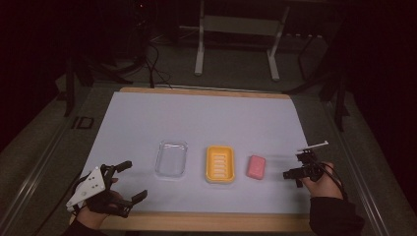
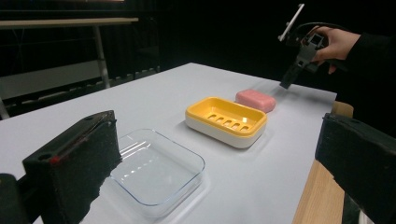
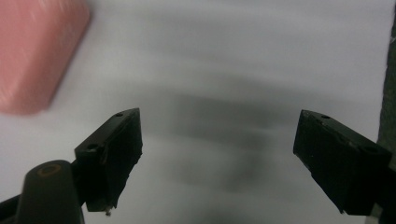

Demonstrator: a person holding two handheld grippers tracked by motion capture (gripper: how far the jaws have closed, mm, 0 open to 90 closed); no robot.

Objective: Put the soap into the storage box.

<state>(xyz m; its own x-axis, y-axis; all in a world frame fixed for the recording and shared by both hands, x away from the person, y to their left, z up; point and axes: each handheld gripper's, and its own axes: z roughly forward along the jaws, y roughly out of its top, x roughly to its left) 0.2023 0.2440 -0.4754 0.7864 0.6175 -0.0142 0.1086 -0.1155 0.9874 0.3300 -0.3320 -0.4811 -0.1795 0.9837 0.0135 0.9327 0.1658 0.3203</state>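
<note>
High view: pink soap bar (image 1: 256, 167) lies flat on the bench (image 1: 147, 118), right of centre, just right of the yellow soap dish (image 1: 220, 164) but apart from it. A clear glass dish (image 1: 171, 159) sits left of the yellow one, so the three make a row across the frame. The soap's long axis runs roughly up-down in frame, slightly tilted. Right gripper (image 1: 301, 166) hovers just right of the soap, much nearer than the left gripper (image 1: 129, 182) at lower left. Likely the right hand takes the soap. Left jaws spread wide, holding nothing.

Left gripper view: jaws released, one pad at lower left, one at lower right, nothing between. The glass dish (image 2: 156, 171) is nearest, then the yellow dish (image 2: 227, 121), then the soap (image 2: 256, 100) beyond. The right gripper (image 2: 299, 58) hangs above and right of the soap, pointing down toward it.

Right gripper view: blurred. Jaws open, empty. The soap (image 3: 37, 51) sits at upper left of frame, off the jaw line, so the gripper probably needs to shift that way.
</note>
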